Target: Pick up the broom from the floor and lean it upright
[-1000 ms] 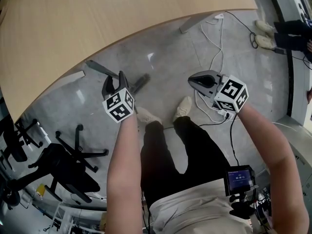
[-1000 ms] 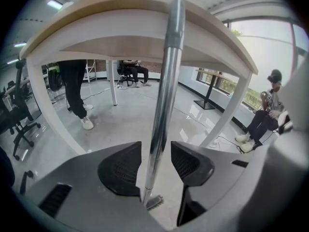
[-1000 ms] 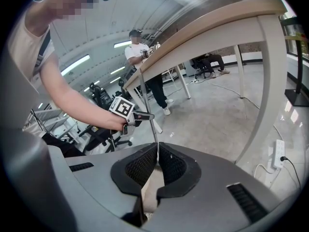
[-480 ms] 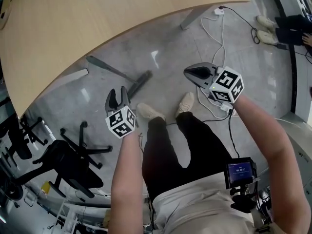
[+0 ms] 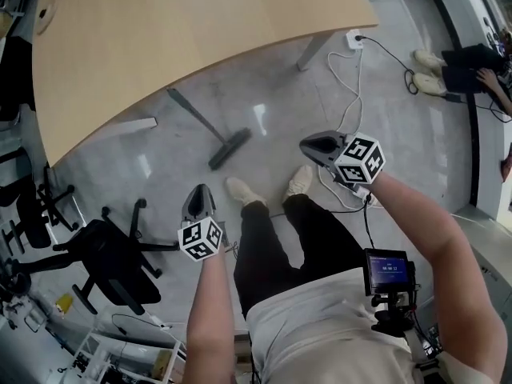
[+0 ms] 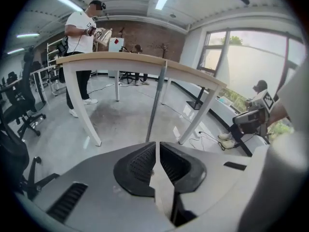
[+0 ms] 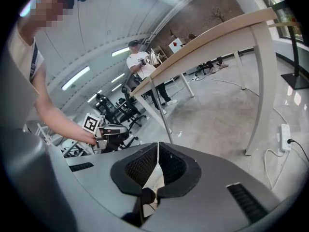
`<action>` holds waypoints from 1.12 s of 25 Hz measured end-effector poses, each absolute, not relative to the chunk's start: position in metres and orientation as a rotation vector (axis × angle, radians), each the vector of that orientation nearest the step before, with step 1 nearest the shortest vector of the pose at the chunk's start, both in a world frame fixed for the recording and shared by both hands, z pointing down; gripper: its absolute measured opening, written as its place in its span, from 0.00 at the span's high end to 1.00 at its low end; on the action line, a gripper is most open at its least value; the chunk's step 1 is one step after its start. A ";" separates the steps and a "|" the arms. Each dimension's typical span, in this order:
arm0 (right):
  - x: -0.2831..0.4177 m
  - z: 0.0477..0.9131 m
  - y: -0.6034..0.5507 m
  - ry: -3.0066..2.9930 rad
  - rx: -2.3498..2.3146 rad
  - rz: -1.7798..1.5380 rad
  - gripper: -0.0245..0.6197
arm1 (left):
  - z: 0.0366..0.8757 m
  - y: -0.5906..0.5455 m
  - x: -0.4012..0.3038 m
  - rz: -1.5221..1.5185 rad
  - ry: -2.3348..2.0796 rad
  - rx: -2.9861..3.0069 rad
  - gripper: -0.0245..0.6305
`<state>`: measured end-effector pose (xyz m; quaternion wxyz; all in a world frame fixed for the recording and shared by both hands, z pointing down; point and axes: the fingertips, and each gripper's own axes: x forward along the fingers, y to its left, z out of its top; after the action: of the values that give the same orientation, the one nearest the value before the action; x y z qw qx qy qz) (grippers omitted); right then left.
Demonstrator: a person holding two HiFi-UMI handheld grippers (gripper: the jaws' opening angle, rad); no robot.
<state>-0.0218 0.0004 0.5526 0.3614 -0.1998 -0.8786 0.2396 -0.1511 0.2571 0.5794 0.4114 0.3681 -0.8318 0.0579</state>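
Large curved light-wood table [image 5: 200, 22] over a polished grey concrete floor [image 5: 264, 86]; black wheeled office chair [image 5: 112, 254] on the person's left. Grey long-handled broom [image 5: 210, 130] stands with its head on the floor and its handle top against the table edge: leaning upright, free of both tools. Left gripper [image 5: 199, 190] jaws closing, nothing between them; right gripper [image 5: 306, 145] jaws together, empty. Judged: the lean looks done, release stage; next move calls only for drawing clear without nudging the handle. Open floor in front of the broom head; white cables [image 5: 352, 78] and a white power strip [image 5: 353, 37] lie to the right; handle sliding along the smooth table edge is the risk
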 end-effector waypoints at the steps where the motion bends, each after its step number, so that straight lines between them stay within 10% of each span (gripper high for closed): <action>1: -0.015 0.545 0.002 -2.264 -0.526 0.635 0.93 | 0.570 0.256 -0.142 0.139 -2.084 0.958 0.91; 28: 0.034 0.289 0.087 -2.768 -0.416 0.559 0.93 | 0.318 0.309 -0.089 -0.064 -2.253 1.473 0.92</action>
<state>0.0336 0.0871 0.2889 0.1433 -0.1443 -0.9597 0.1939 -0.0887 0.3093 0.3179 0.2227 0.5334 -0.8157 -0.0233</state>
